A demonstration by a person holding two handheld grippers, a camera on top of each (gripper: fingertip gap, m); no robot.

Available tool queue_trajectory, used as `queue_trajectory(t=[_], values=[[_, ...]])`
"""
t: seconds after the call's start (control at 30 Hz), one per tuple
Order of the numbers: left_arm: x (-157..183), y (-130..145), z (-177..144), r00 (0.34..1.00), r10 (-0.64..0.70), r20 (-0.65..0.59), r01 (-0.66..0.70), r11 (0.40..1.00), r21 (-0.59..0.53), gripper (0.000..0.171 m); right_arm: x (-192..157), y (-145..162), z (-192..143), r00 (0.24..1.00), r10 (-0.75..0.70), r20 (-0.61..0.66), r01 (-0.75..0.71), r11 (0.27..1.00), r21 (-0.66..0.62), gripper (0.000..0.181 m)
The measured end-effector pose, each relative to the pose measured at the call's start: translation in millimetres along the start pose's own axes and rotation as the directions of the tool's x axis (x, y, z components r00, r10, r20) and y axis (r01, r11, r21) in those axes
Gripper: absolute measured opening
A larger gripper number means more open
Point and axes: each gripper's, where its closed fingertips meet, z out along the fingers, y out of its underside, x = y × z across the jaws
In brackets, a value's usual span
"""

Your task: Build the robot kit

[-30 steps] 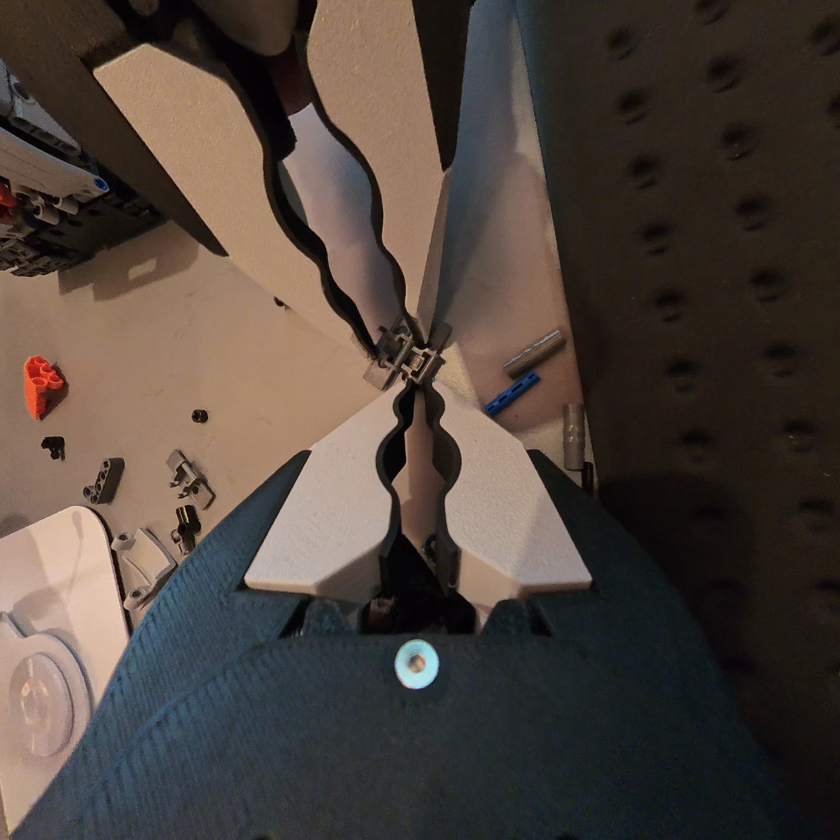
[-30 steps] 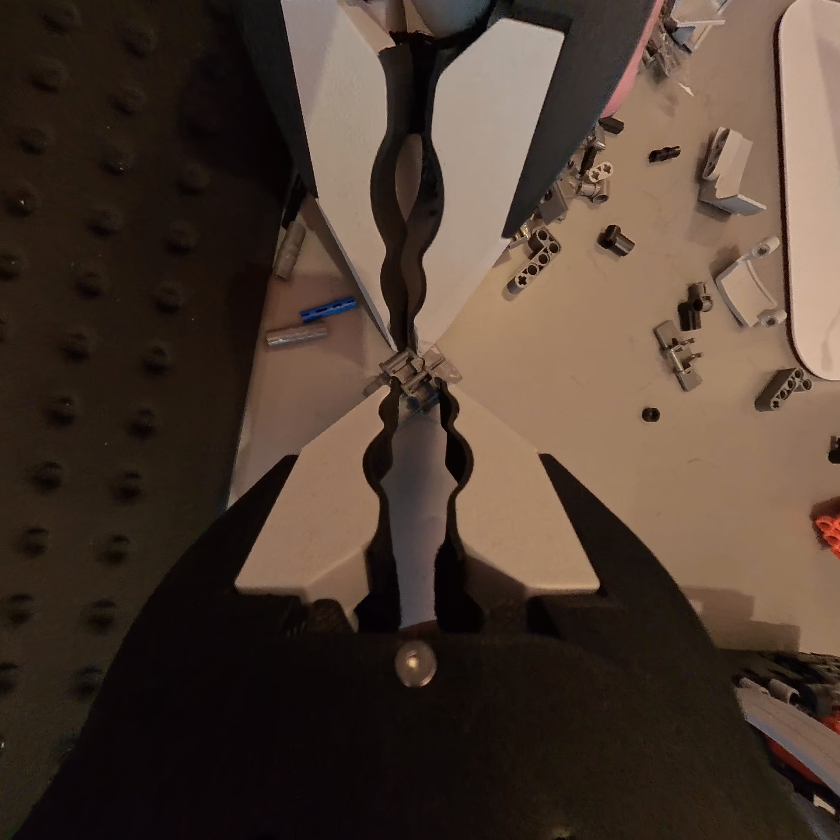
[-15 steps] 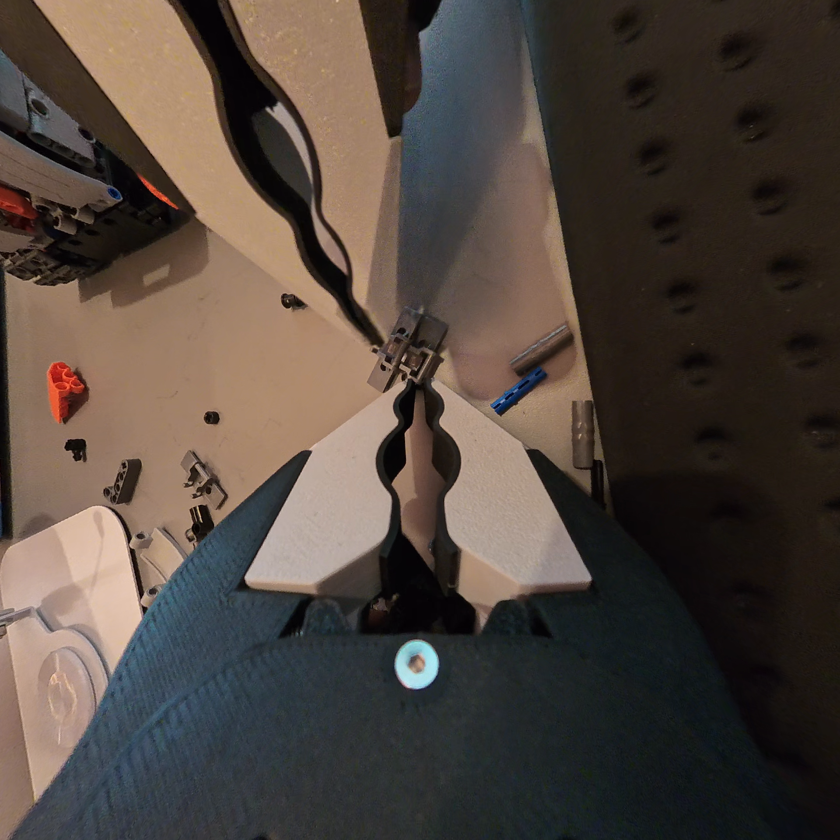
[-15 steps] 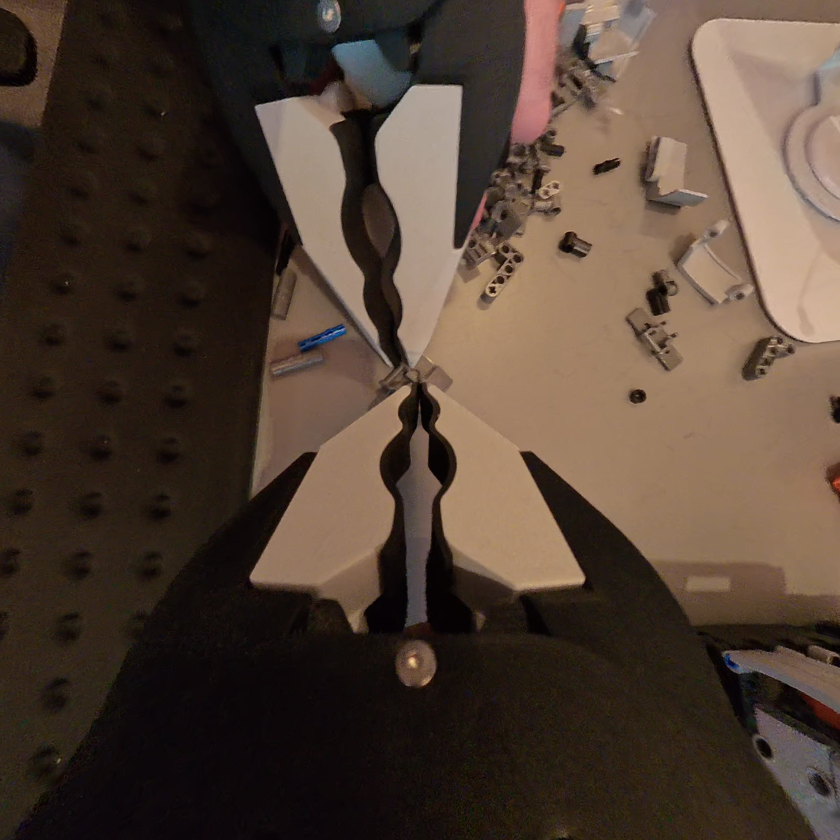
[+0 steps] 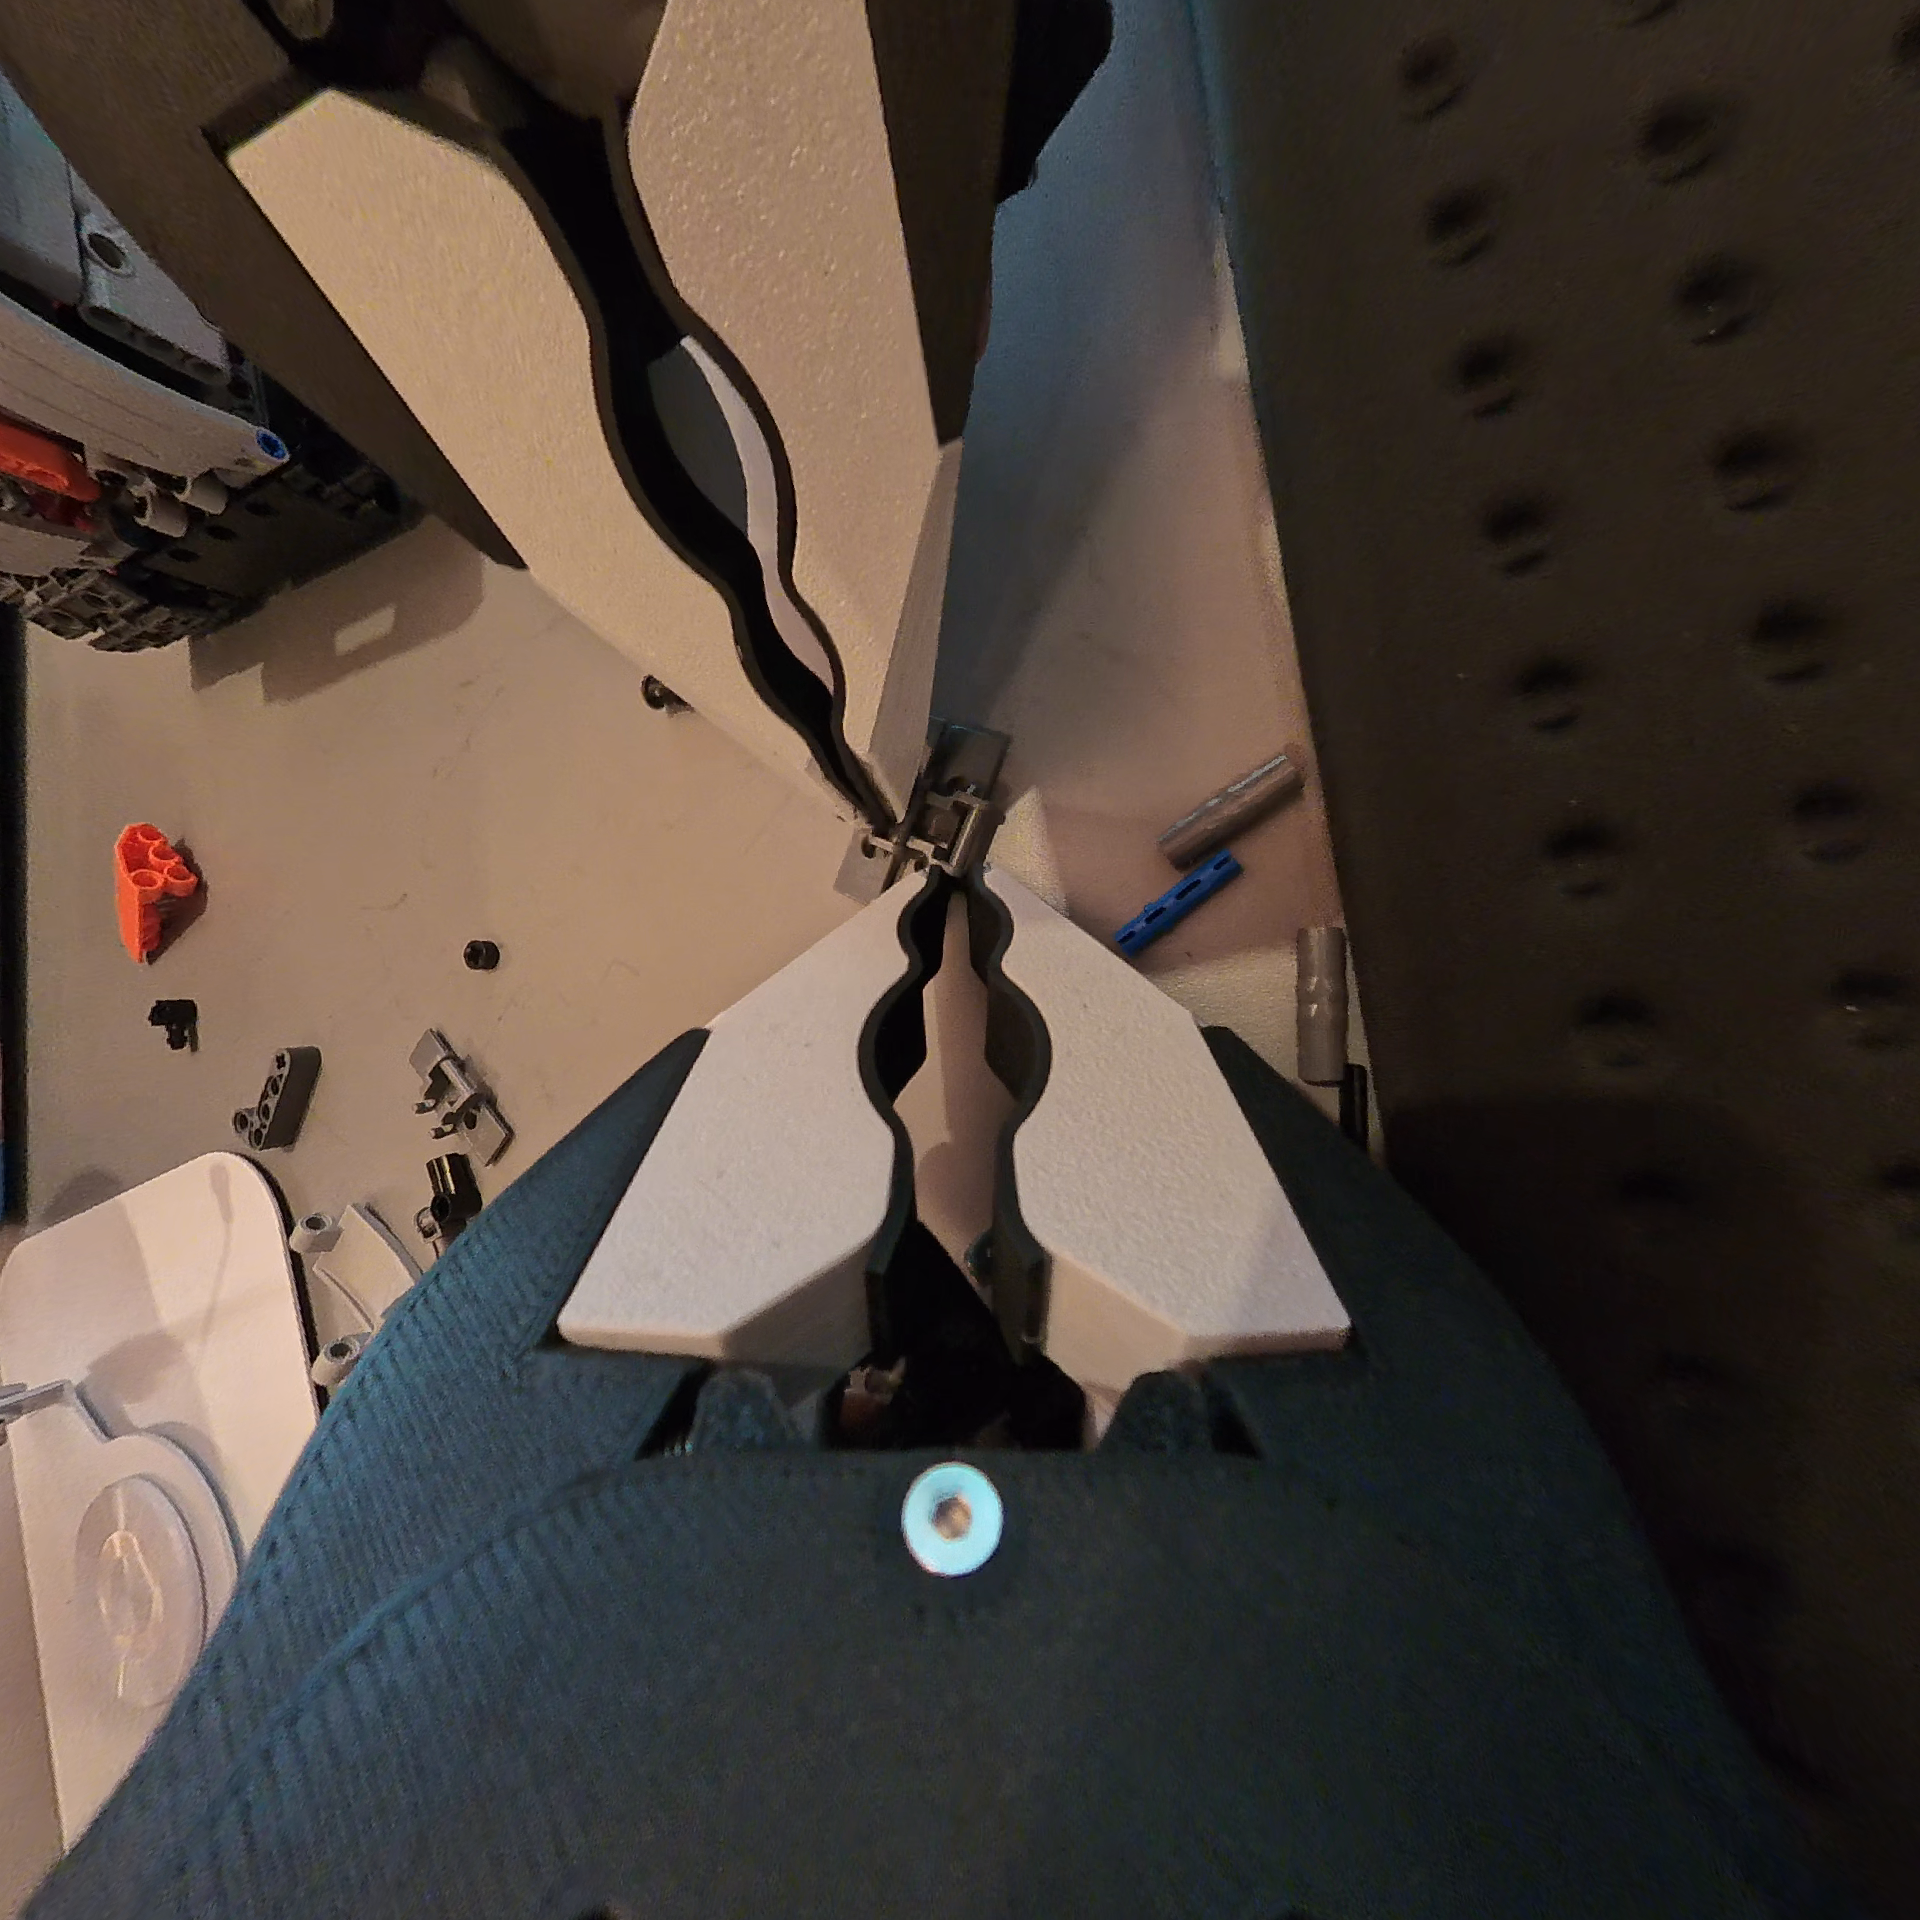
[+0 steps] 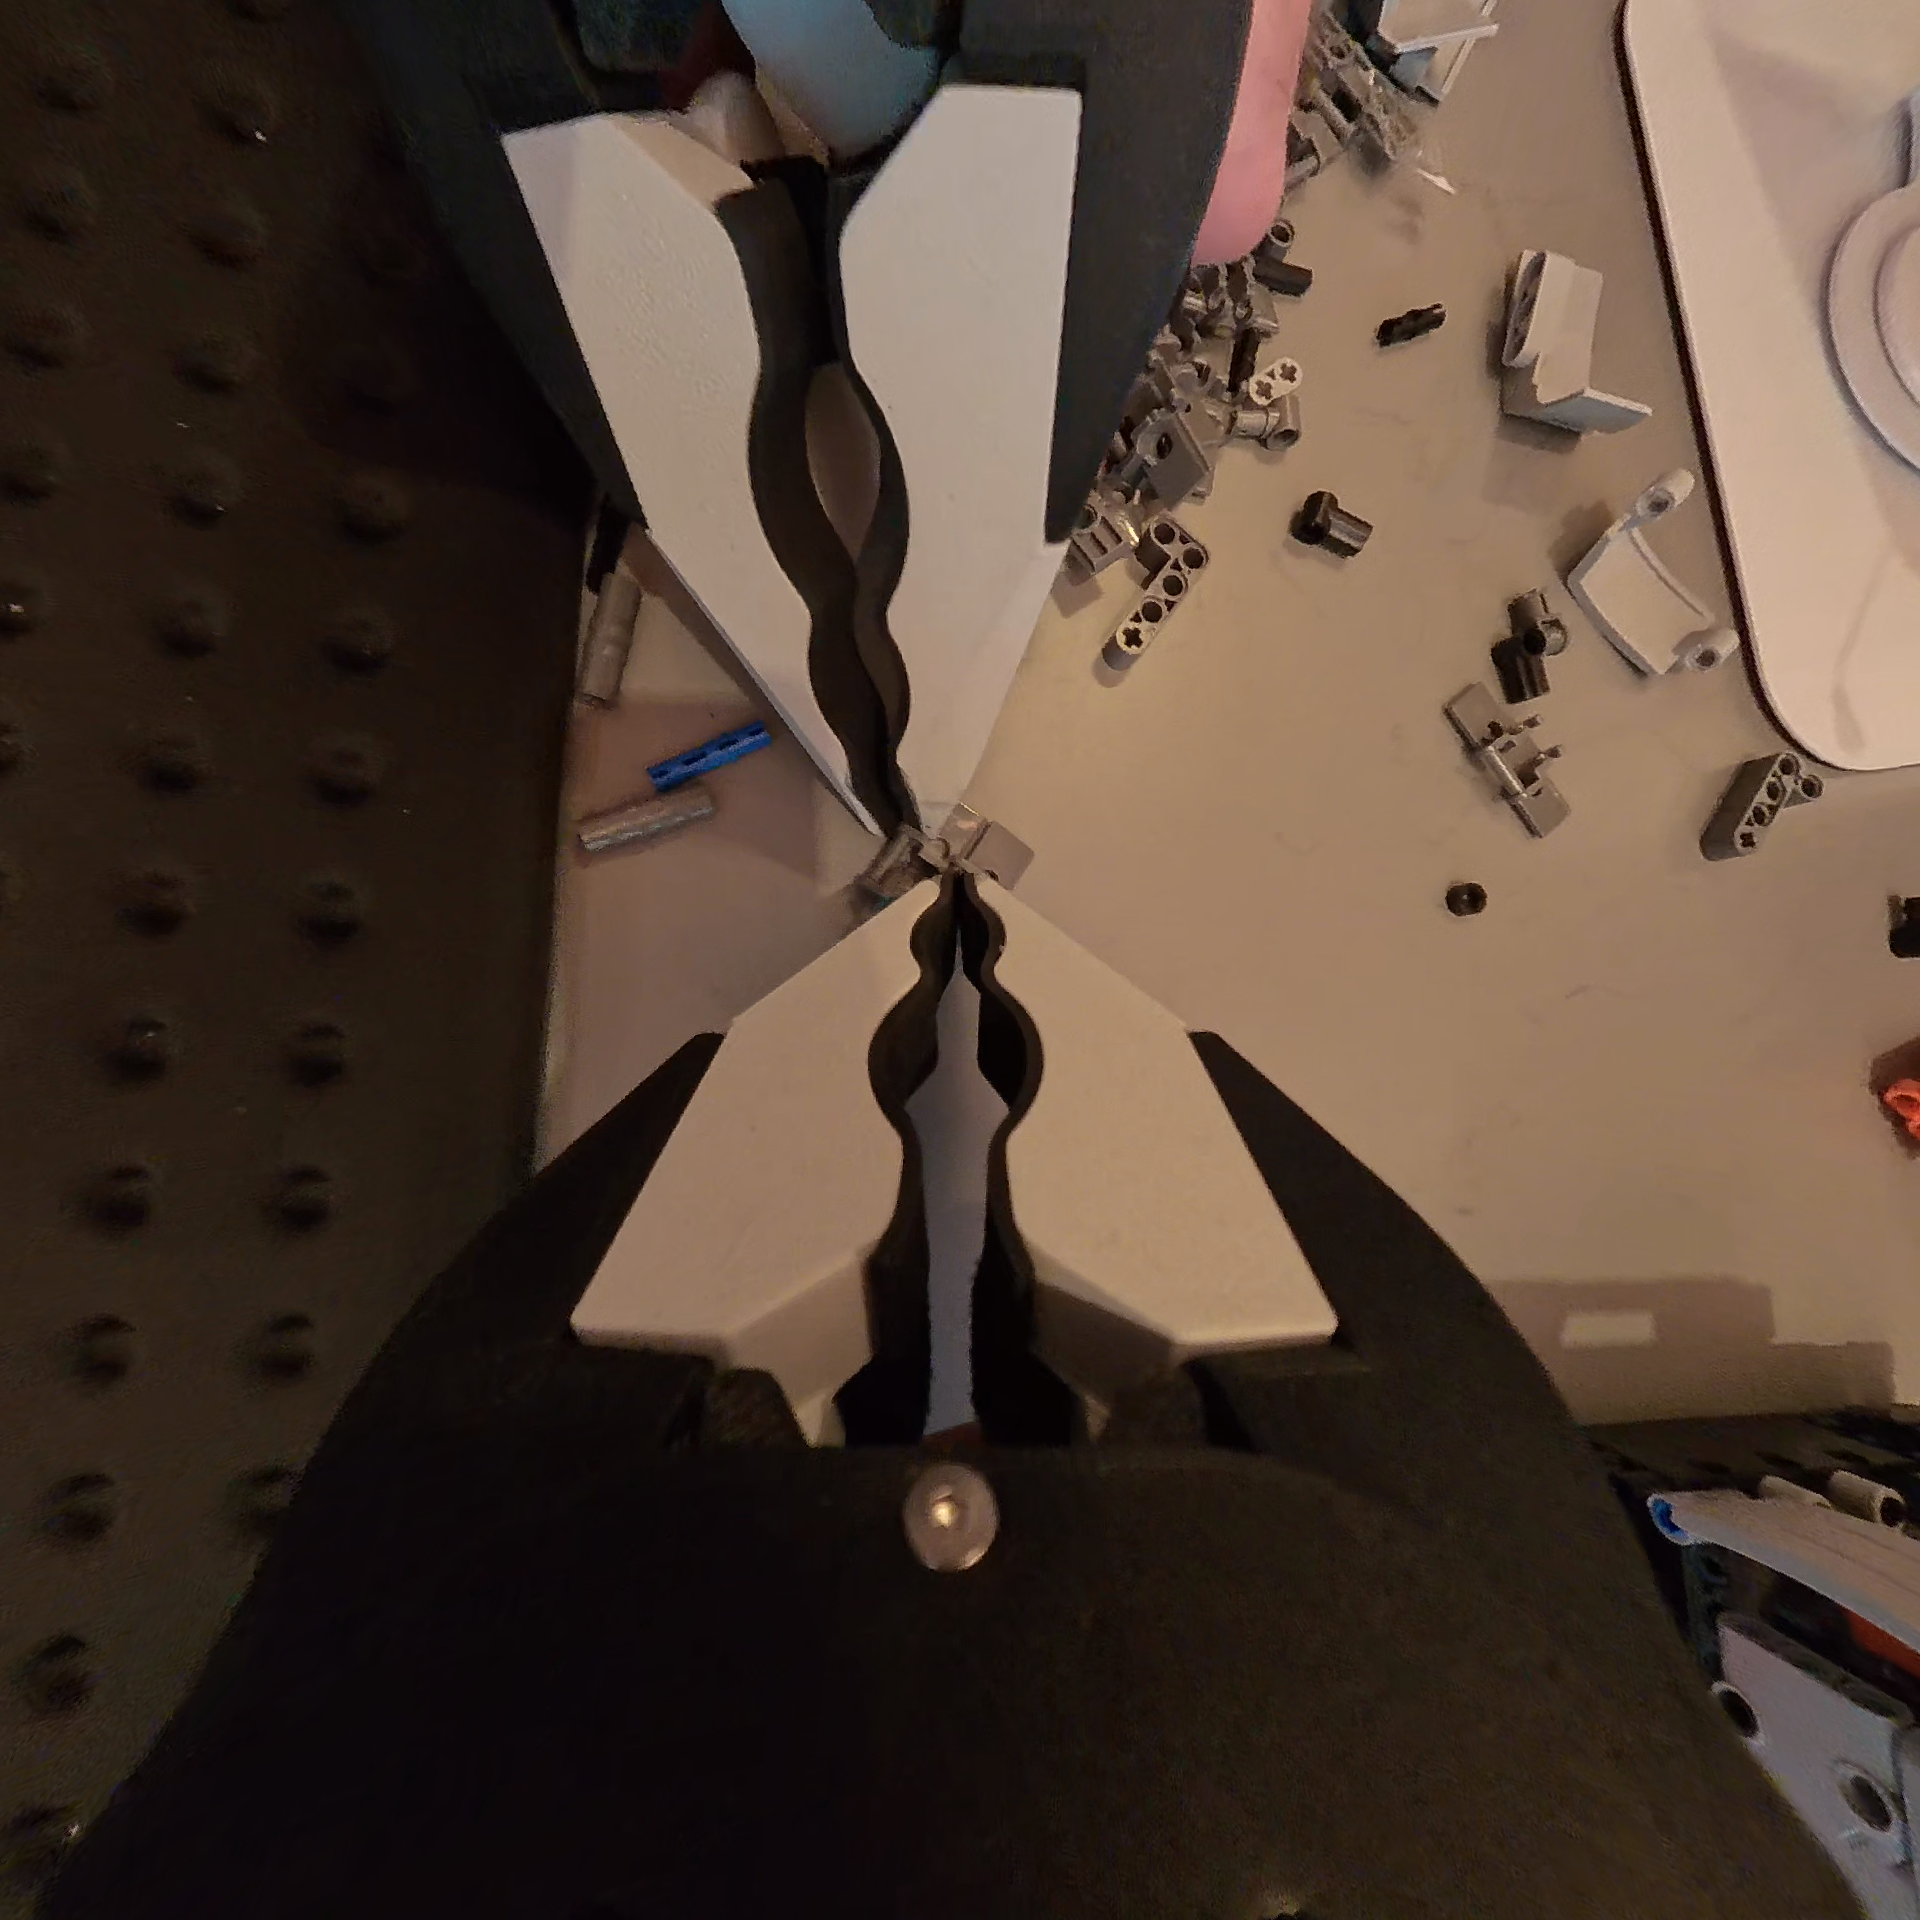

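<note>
A small grey connector piece (image 5: 935, 821) hangs above the pale table, pinched between two grippers that meet tip to tip. My left gripper (image 5: 951, 883) is shut on its near side. The right gripper (image 5: 883, 812) comes down from the top of the left wrist view, its jaws closed at the piece's left end. In the right wrist view, my right gripper (image 6: 956, 883) is shut on the same grey piece (image 6: 951, 840), and the left gripper (image 6: 902, 821) reaches in from above. How the piece's parts join is hidden by the fingertips.
A blue pin (image 5: 1179, 902), a grey axle (image 5: 1231, 805) and a grey sleeve (image 5: 1322, 1003) lie by a black studded mat (image 5: 1610, 727). Loose grey and black parts (image 6: 1195, 447), an orange piece (image 5: 154, 888), a white tray (image 5: 156, 1351) and a partly built model (image 5: 125, 499) lie around. Left and right tips are no more than a few centimetres apart.
The right gripper's jaws, wider apart a second ago, have narrowed onto the piece. It shifted aside half a second ago and is back tip to tip. The left gripper kept its hold.
</note>
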Motion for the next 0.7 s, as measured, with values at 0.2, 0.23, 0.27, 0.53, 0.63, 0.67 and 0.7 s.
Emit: queue_trajectory(t=[0.2, 0.23, 0.27, 0.53, 0.63, 0.67, 0.7], values=[[-0.3, -0.4, 0.4, 1.0, 0.0, 0.002, 0.0, 1.0, 0.0, 0.003, -1.3, 0.0, -2.3, 0.999, 0.021, 0.024, -0.021, 1.0, -0.001, 0.0], [-0.4, -0.3, 0.3, 1.0, 0.001, 0.003, -0.001, 1.0, -0.001, 0.003, -1.4, 0.6, -1.3, 1.0, 0.019, 0.024, -0.018, 1.0, -0.004, 0.0], [-0.4, -0.3, 0.3, 1.0, 0.0, 0.004, 0.0, 1.0, -0.001, 0.003, -1.7, 0.6, -0.8, 0.999, 0.022, 0.027, -0.021, 1.0, -0.005, 0.0], [-0.2, -1.1, 0.5, 1.0, -0.003, 0.004, 0.003, 1.0, 0.003, 0.003, -3.4, 1.4, 0.8, 0.993, 0.1, 0.067, -0.099, 0.995, -0.013, 0.0], [-0.2, -1.5, 0.5, 1.0, -0.003, 0.007, 0.003, 1.0, 0.004, 0.003, -3.2, 1.7, 0.4, 0.97, 0.208, 0.129, -0.213, 0.977, 0.027, 0.0], [-0.5, -1.0, 0.0, 1.0, 0.004, 0.011, -0.004, 1.0, 0.002, 0.003, -3.0, 1.9, 0.3, 0.961, 0.236, 0.147, -0.243, 0.969, 0.036, 0.0], [-0.9, -1.3, -0.9, 1.0, -0.005, 0.01, 0.005, 1.0, 0.005, 0.003, -2.7, 2.2, 0.2, 0.953, 0.257, 0.16, -0.266, 0.963, 0.042, 0.0]])
